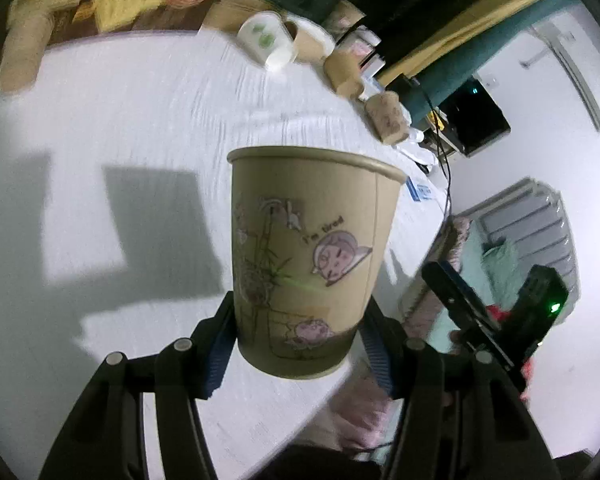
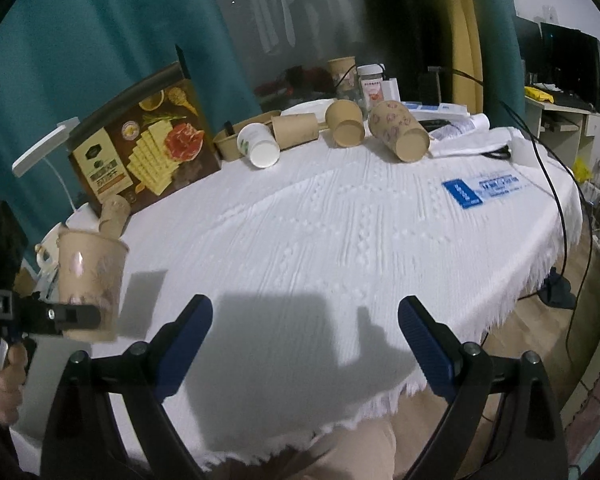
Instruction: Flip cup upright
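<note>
My left gripper is shut on a brown paper cup with cartoon drawings, clamped near its base. The cup is rim-up and held above the white tablecloth. The same cup shows at the left of the right wrist view, held in the left gripper above the table's left part. My right gripper is open and empty, low over the near edge of the tablecloth. It also shows at the right of the left wrist view.
Several paper cups lie on their sides at the table's far side: a white one and brown ones. A food box stands at the back left. A blue-white packet and a cable lie at the right.
</note>
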`<state>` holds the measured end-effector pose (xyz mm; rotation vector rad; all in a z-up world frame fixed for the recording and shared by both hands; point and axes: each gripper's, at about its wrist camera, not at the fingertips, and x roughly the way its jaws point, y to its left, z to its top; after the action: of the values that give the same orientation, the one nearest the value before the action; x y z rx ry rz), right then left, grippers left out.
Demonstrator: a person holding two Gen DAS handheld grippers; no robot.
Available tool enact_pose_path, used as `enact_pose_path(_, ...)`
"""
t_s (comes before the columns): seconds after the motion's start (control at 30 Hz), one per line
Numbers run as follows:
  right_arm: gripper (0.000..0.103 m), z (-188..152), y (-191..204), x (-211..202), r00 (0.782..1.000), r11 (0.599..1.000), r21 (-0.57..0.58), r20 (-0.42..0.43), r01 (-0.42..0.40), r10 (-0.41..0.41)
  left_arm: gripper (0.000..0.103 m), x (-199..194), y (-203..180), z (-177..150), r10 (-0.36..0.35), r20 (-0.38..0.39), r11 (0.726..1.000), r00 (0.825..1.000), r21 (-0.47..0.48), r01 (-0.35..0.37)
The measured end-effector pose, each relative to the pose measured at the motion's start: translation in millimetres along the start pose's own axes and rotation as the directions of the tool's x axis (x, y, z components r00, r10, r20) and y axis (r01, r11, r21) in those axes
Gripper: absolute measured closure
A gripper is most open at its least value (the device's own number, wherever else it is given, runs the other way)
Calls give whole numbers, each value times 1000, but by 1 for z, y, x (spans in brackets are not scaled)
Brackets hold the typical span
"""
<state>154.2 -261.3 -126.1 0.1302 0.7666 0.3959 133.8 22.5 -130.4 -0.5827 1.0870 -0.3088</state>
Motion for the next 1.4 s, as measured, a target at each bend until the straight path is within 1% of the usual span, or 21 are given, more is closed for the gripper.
enact_pose_path(0.07, 10, -5, 0, -5, 1000, 1000, 0, 0, -1, 1, 45, 4, 3, -12, -26, -21, 998, 999, -54, 25)
enact_pose_path(0.17, 10, -9, -2, -11, 1000, 1000, 4, -3, -1, 1, 45, 13, 9, -21, -45, -42, 991, 998, -128, 39)
enact_pose_path(0.23, 10, -10, -3, -12, 1000, 1000, 5, -5, 3, -3, 45, 18, 12, -22, -48, -52, 985, 997, -167, 39)
enact_pose_path(0.37, 10, -10, -5, -12, 1000, 1000, 8, -12, 9, -9, 45, 31, 21, -21, -9, -59, 978, 998, -209, -3)
enact_pose_path(0.4, 10, -11, -6, -12, 1000, 1000, 9, -14, 10, -10, 44, 31, 23, -19, -25, -49, 976, 998, -217, 13)
enact_pose_path(0.53, 10, -10, -4, -11, 1000, 1000, 4, -20, 10, -10, 42, 32, 23, -16, -19, -50, 978, 999, -207, 8)
enact_pose_path(0.6, 10, -10, -2, -10, 1000, 1000, -3, -22, 9, -9, 36, 34, 21, -13, -25, -50, 980, 998, -199, 15)
enact_pose_path(0.73, 10, -8, 0, -8, 1000, 1000, -10, -25, 9, -9, 34, 34, 18, -13, -16, -45, 983, 999, -182, 7)
enact_pose_path(0.83, 10, -6, 2, -8, 1000, 1000, -21, -30, 9, -9, 33, 30, 14, -13, -26, -37, 986, 999, -164, 19)
enact_pose_path(0.9, 10, -2, 4, -6, 999, 1000, -29, -36, -2, 1, 33, 24, 10, -13, -30, -23, 989, 999, -143, 27)
enact_pose_path(1.0, 10, 5, 8, -2, 997, 998, -35, -62, -49, 47, 33, 11, 5, -13, -35, 16, 995, 999, -97, 37)
enact_pose_path(1.07, 10, 10, 13, 5, 989, 993, -36, -103, -109, 105, 33, -1, 3, -15, -28, 49, 997, 998, -66, 31)
enact_pose_path(1.13, 10, 15, 21, 13, 976, 985, -34, -147, -166, 160, 33, -11, 3, -18, -16, 80, 999, 997, -42, 20)
enact_pose_path(1.23, 10, 23, 34, 29, 943, 964, -7, -211, -265, 257, 33, -29, 4, -24, 12, 131, 1000, 991, 1, -12)
enact_pose_path(1.27, 10, 27, 39, 39, 924, 954, 17, -243, -300, 295, 33, -34, 5, -26, 28, 147, 999, 989, 12, -30)
enact_pose_path(1.33, 10, 29, 48, 53, 899, 942, 51, -284, -332, 332, 33, -47, 10, -31, 86, 196, 995, 977, 35, -95)
enact_pose_path(1.37, 10, 31, 54, 61, 885, 936, 65, -309, -347, 349, 33, -53, 13, -33, 114, 219, 991, 969, 43, -126)
enact_pose_path(1.4, 10, 32, 59, 68, 875, 932, 71, -326, -356, 359, 33, -58, 16, -35, 140, 240, 987, 960, 48, -156)
